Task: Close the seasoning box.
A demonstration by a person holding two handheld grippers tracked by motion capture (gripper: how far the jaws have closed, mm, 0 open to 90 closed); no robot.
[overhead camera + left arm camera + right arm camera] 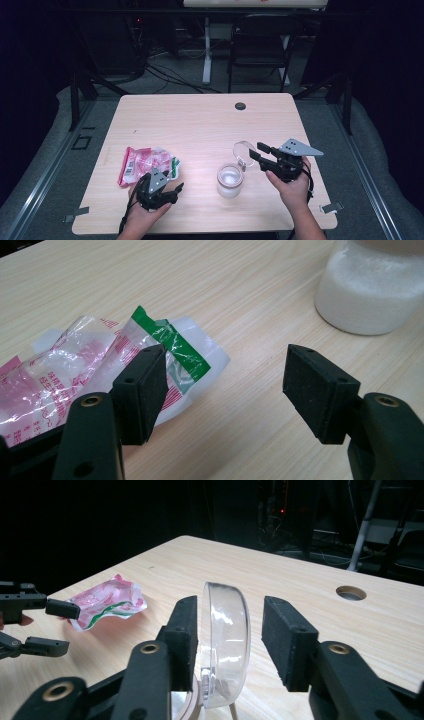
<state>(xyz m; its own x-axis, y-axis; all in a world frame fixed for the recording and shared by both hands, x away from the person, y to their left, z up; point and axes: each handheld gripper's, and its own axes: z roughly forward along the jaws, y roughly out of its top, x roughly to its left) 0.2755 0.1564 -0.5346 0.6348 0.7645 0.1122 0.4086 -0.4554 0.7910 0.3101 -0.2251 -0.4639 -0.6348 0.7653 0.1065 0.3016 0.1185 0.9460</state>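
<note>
Ahead of me lies the pale wood-grain rectangular tabletop (200,120), taking up the middle of the high view. Near its far edge, right of centre, I see a small round dark cable hole (240,106). At the near edge two small grey metal clips sit, one at the lower left corner (76,214) and one at the lower right (331,207). Past the tabletop, at the upper middle of the frame, a black folding chair (260,45) stands on the grey carpeted floor (320,115). Just left of it is the white leg of another desk (206,50). Black cables (170,75) trail across the floor to its left. A grey metal rail (45,175) runs along the lower left.
</note>
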